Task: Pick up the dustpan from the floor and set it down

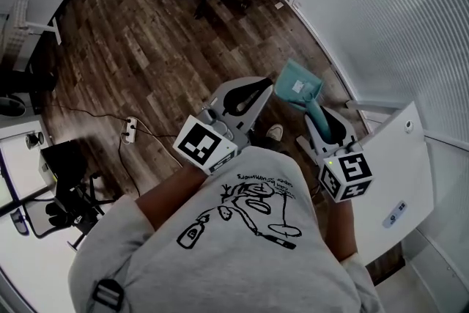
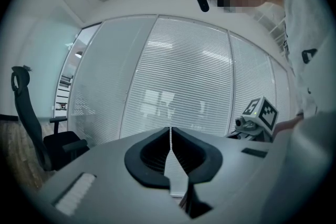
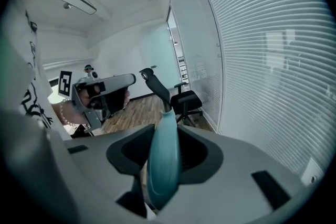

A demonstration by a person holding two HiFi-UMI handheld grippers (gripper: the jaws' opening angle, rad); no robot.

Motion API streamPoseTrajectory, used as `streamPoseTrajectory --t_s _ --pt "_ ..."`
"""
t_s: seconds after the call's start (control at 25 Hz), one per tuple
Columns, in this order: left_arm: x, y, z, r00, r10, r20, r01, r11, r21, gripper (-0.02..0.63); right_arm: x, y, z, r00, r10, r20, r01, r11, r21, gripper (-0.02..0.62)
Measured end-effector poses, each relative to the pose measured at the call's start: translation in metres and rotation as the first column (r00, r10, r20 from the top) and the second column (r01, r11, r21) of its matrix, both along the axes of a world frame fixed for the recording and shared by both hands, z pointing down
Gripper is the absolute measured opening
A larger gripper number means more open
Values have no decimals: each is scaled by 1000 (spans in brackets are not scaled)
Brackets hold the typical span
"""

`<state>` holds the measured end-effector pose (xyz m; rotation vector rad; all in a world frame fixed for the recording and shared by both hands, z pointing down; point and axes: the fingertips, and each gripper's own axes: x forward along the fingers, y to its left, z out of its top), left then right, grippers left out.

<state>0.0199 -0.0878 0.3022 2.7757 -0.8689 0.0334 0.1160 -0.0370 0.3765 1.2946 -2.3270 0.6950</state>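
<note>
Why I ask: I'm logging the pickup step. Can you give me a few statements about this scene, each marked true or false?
1. The right gripper is closed on the handle of the dustpan. True.
2. The left gripper has its jaws wide apart. False: its jaws are together, with nothing between them.
3. The dustpan is red. False: it is teal.
4. A black office chair stands on the wooden floor near the wall of blinds. True.
</note>
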Motion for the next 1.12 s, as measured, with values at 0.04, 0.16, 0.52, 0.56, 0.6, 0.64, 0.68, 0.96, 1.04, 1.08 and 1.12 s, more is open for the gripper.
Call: streamPoseTrajectory --t_s 0.04,0.16,0.52,0.56,0.6,0.64,0.68,0.96,1.04,1.08,1.12 --pt "-1 0 2 1000 -2 2 2 1000 -3 6 -2 -1 4 1000 -3 2 3 1000 -4 123" --pt "-4 0 7 1000 -8 8 8 1000 -10 6 -5 -3 18 1000 -12 7 12 1000 -12 123" --pt "-14 1 26 999 -27 26 29 999 -43 6 -7 -10 68 1000 -2 13 3 999 -51 123" --pt "-15 0 27 999 -29 26 30 998 -46 6 -7 -10 73 1000 -1 12 2 999 -55 123" --pt "-16 0 28 999 -31 26 32 998 -49 6 -7 -11 77 1000 1 12 0 998 -58 123" --pt "-16 0 30 999 -32 26 33 998 -52 6 -7 -11 82 1000 4 13 -3 998 -61 123" --pt "-16 0 31 999 -33 26 34 998 -54 6 -6 -12 88 1000 7 14 -6 998 -63 123" --pt "-17 -5 40 999 -36 31 38 997 -70 6 -3 -21 128 1000 16 5 -15 997 -76 123" --pt "-17 -6 44 999 -37 38 39 996 -74 6 -2 -24 142 1000 18 3 -18 996 -83 123" --pt "-18 -6 45 999 -37 39 40 996 -75 6 -1 -26 149 1000 20 1 -20 996 -87 123" --pt "-18 -7 46 998 -39 40 42 996 -76 6 0 -27 155 1000 22 -2 -22 995 -92 123"
